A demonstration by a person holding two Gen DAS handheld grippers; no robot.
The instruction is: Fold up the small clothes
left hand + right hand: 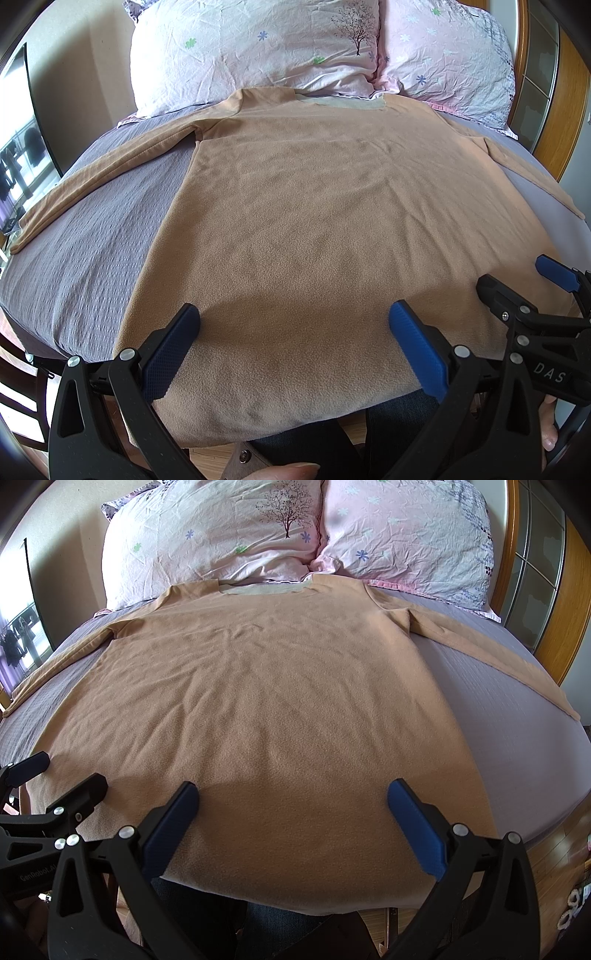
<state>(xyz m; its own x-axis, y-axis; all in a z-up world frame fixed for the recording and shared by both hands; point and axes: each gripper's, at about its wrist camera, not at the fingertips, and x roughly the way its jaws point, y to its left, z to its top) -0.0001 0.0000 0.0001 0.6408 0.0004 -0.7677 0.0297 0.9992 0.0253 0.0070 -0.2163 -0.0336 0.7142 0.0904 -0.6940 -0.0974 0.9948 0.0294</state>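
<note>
A tan long-sleeved fleece top [314,206] lies flat on the bed, collar toward the pillows, both sleeves spread out to the sides, hem hanging over the near edge. It also shows in the right wrist view [266,686]. My left gripper [293,317] is open and empty, hovering above the hem's left part. My right gripper [293,797] is open and empty above the hem's right part. The right gripper also shows at the right of the left wrist view [517,277], and the left gripper at the left of the right wrist view [70,771].
The bed has a grey-purple sheet [92,229] [524,746]. Two floral pillows [255,48] [406,535] lean at the head. A wooden headboard [513,554] stands at the right. Wooden floor [561,856] lies beyond the bed's right corner. The person's legs [306,443] are at the near edge.
</note>
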